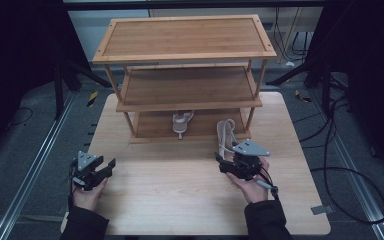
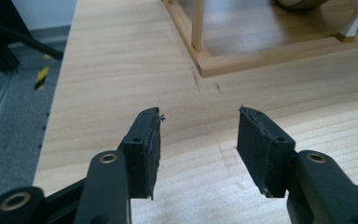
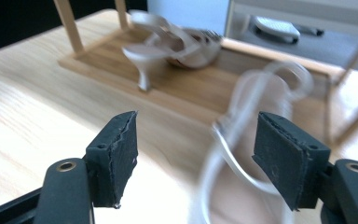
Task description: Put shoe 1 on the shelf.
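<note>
A three-tier wooden shoe rack stands at the back of the table. One pale heeled sandal rests on its bottom shelf. A second pale sandal lies across that shelf's front edge at the right, its near end toward the table. My right gripper is just in front of this sandal, open, and its pads do not press on the blurred straps. At the left of the table my left gripper is open over bare wood with nothing between its jaws.
The light wooden table has bare room between the two hands. The rack's bottom shelf and one post are ahead and to the right of the left gripper. Cables and metal rails lie on the floor around the table.
</note>
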Demonstrator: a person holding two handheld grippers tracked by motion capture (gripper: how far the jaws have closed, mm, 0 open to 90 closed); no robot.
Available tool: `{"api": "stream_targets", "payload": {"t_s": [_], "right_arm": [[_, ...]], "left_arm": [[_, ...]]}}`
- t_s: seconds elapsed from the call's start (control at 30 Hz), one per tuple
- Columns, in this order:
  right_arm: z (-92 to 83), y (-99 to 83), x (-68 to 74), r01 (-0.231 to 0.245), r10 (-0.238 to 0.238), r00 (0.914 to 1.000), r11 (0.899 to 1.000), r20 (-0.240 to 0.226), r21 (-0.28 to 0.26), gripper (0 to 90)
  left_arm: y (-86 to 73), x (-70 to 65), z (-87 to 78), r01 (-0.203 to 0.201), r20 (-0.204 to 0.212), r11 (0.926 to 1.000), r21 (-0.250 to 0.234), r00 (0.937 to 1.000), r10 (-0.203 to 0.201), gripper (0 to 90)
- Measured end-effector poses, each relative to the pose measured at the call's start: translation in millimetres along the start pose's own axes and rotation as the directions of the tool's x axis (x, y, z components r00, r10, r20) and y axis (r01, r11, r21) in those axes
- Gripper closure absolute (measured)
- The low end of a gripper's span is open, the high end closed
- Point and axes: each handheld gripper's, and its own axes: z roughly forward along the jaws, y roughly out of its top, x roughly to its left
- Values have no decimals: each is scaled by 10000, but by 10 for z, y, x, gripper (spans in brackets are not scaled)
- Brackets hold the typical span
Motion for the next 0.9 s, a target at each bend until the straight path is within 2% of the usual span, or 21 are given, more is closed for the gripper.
{"api": "stream_targets", "payload": {"t_s": [0.1, 0.13, 0.17, 0.2, 0.23, 0.27, 0.33, 0.5, 0.53, 0.57, 0.6, 0.67, 0.77, 0.8, 0.83, 0.9], "right_arm": [[-80, -71, -82, -33, 32, 9999, 10000, -147, -49, 307], [-115, -110, -117, -178, 178, 9996, 9998, -216, -23, 301], [-178, -189, -172, -169, 169, 9998, 9998, -87, 55, 264], [-178, -189, -172, -169, 169, 9998, 9998, -87, 55, 264], [-222, -273, -213, -187, 185, 9998, 9995, 62, 247, 224], [-222, -273, -213, -187, 185, 9998, 9995, 62, 247, 224], [-256, -403, -266, -572, 564, 9983, 9967, 151, 577, 196], [-264, -561, -313, -800, 791, 9968, 9924, 138, 938, 213], [-260, -596, -312, -841, 838, 9965, 9915, 67, 996, 235], [-258, -649, -302, -600, 604, 9982, 9905, 8, 1238, 309], [-258, -649, -302, -600, 604, 9982, 9905, 8, 1238, 309], [-276, -680, -289, -426, 421, 9991, 9915, 66, 1229, 402], [-324, -696, -303, -453, 422, 9986, 9933, 318, 1062, 553], [-339, -711, -330, -537, 478, 9972, 9930, 573, 1053, 635], [-339, -711, -330, -537, 478, 9972, 9930, 573, 1053, 635], [-337, -733, -363, -564, 485, 9963, 9921, 716, 1123, 720]], "left_arm": [[0, -4, 3, 37, -27, 9999, 116, 10000, -36, 468], [2, -5, 1, 46, -45, 9999, 133, 10000, -45, 468], [4, -4, -1, 60, -61, 9999, 152, 10000, -59, 468], [5, -5, -4, 54, -85, 9998, 187, 9999, -53, 468], [7, -2, -7, 94, -86, 9997, 214, 9999, -92, 467], [7, -2, -7, 94, -86, 9997, 214, 9999, -92, 466], [6, 1, -7, 144, -65, 9996, 262, 9999, -143, 470], [6, 2, -7, 167, 46, 9993, 327, 9998, -169, 478], [6, 2, -7, 192, 63, 9992, 349, 9998, -194, 481], [6, 2, -7, 197, 70, 9991, 372, 9998, -200, 486], [5, 1, -6, 219, 67, 9990, 380, 9997, -221, 488], [5, 2, -9, 240, 79, 9989, 399, 9997, -244, 490], [6, 5, -12, 249, 73, 9987, 444, 9997, -252, 495], [6, 4, -10, 260, 70, 9987, 448, 9996, -264, 501], [6, 3, -9, 248, 82, 9986, 462, 9996, -252, 501], [6, 2, -8, 246, 89, 9986, 459, 9996, -251, 508]]}}
